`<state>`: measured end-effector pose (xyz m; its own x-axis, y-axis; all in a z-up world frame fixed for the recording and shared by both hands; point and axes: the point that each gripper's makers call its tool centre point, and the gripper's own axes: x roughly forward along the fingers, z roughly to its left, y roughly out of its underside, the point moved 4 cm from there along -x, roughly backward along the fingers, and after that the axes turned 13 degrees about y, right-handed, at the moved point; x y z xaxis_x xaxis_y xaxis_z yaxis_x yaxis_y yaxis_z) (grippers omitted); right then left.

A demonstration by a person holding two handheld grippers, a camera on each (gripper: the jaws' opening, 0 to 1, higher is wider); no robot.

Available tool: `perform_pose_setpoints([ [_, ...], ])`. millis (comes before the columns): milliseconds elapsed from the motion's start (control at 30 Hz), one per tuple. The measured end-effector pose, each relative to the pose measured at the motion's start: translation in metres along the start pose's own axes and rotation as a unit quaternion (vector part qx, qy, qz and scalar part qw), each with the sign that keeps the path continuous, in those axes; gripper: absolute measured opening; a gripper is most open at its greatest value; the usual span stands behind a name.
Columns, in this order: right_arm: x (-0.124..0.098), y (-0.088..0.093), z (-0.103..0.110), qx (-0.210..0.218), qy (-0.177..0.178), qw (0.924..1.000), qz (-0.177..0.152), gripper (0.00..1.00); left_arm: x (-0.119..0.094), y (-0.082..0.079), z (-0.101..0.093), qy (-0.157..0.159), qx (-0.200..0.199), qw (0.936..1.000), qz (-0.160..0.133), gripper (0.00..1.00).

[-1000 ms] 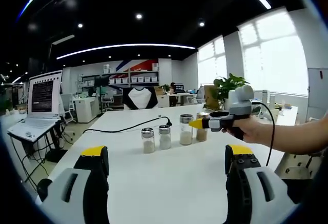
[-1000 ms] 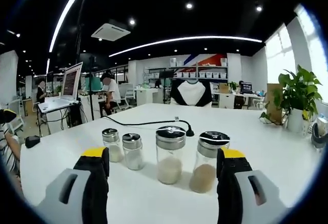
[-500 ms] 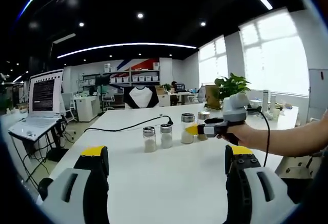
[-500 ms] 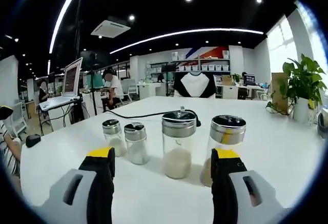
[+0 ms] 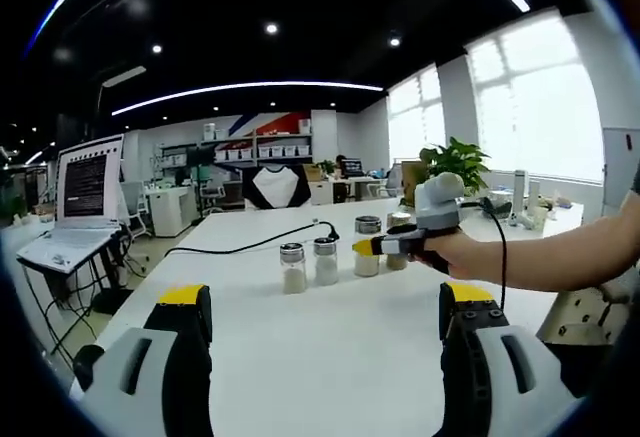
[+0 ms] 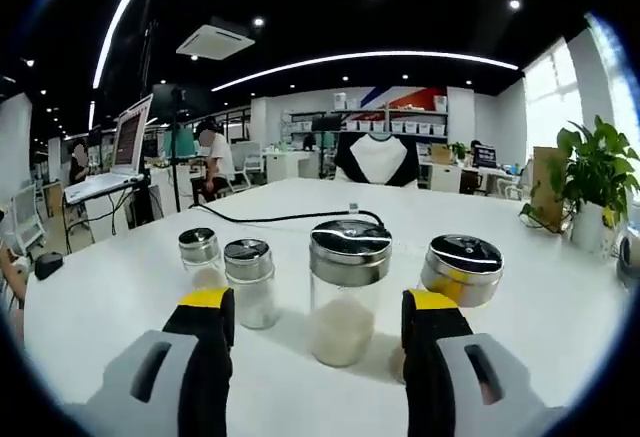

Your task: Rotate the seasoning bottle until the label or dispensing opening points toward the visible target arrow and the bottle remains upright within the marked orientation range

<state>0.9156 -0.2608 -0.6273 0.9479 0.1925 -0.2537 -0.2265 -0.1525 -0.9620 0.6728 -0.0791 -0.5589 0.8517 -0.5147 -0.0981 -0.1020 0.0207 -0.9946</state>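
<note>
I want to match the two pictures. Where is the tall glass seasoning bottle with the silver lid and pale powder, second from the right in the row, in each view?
Left gripper view: the tall glass seasoning bottle with silver lid stands right of centre on the white table, beside the right gripper.
Right gripper view: centre, between the yellow-tipped fingers.
Shared landmark: the black cable behind the row.

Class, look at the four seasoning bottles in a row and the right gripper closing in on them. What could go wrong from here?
1. The right gripper is open around the tall bottle, but its right finger sits in front of the neighbouring bottle and might knock it.
2. The small shaker stands close by the left finger; turning may nudge it.
</note>
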Motion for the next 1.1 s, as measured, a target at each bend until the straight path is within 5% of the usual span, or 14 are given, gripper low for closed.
perform_pose_setpoints([
  [1100, 0.050, 0.003, -0.010, -0.026, 0.053, 0.9971, 0.049, 0.44, -0.005, -0.002, 0.002, -0.009, 0.015, 0.9998, 0.003, 0.99],
])
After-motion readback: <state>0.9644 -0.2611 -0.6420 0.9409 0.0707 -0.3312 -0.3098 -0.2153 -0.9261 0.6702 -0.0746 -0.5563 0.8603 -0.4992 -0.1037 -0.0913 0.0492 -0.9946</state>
